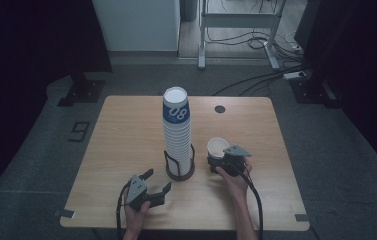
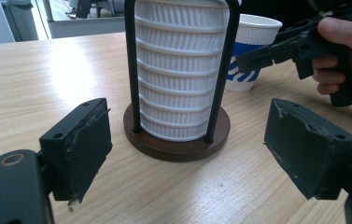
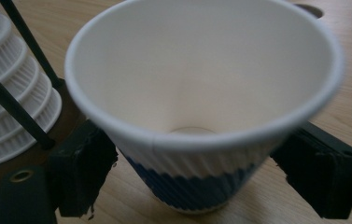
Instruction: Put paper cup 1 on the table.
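Lower centre of the high view: my left tool (image 1: 155,186) is released, my right tool (image 1: 224,161) beside the cup stack (image 1: 177,132). Left gripper view: holder (image 2: 176,140) centre, untouched. Right gripper view: single cup (image 3: 201,93) stands on the bench (image 3: 351,102) between spread jaws; restacking probably remains.

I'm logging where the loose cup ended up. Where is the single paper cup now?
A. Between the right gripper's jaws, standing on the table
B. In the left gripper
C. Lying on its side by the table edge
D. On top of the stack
A: the cup stands upright on the table between the right gripper's jaws.
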Demonstrator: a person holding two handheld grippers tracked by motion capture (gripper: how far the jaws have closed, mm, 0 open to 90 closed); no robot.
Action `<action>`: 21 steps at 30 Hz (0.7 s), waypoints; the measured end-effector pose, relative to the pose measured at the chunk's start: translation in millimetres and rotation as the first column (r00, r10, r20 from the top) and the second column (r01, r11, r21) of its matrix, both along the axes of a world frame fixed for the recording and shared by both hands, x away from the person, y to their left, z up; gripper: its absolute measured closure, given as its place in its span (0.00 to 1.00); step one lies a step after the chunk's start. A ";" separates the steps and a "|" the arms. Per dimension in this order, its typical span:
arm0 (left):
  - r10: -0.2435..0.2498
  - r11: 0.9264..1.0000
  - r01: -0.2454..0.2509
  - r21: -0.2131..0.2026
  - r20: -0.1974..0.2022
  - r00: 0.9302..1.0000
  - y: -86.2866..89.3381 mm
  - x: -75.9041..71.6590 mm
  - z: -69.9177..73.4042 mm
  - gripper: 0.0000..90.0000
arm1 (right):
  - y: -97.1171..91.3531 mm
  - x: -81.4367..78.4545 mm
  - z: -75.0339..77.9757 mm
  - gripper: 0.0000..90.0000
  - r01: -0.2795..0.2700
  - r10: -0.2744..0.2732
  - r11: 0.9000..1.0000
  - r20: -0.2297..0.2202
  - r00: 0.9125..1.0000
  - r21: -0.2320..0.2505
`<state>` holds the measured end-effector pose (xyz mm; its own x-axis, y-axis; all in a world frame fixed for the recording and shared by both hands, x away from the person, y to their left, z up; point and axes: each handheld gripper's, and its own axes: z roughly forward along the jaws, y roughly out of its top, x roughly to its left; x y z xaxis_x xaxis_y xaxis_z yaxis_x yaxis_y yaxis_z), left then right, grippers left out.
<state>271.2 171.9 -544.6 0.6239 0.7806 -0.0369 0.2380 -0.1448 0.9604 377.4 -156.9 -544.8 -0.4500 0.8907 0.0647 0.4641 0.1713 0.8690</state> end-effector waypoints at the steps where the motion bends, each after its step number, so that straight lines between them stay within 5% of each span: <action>1: -0.002 1.000 0.002 0.000 -0.001 1.000 0.2 0.0 0.0 0.16 | -1.1 -2.4 -0.3 0.16 0.007 -0.007 1.000 0.003 1.000 -0.007; 9: 0.000 1.000 0.000 0.007 -0.004 1.000 -1.3 0.6 0.1 0.16 | -7.7 -22.5 -2.2 0.15 0.024 -0.025 0.999 0.006 1.000 0.049; 21: 0.002 1.000 -0.002 0.005 -0.010 1.000 -0.8 1.2 0.2 0.16 | -9.0 -59.1 24.7 0.17 0.001 -0.011 0.997 0.128 0.992 0.082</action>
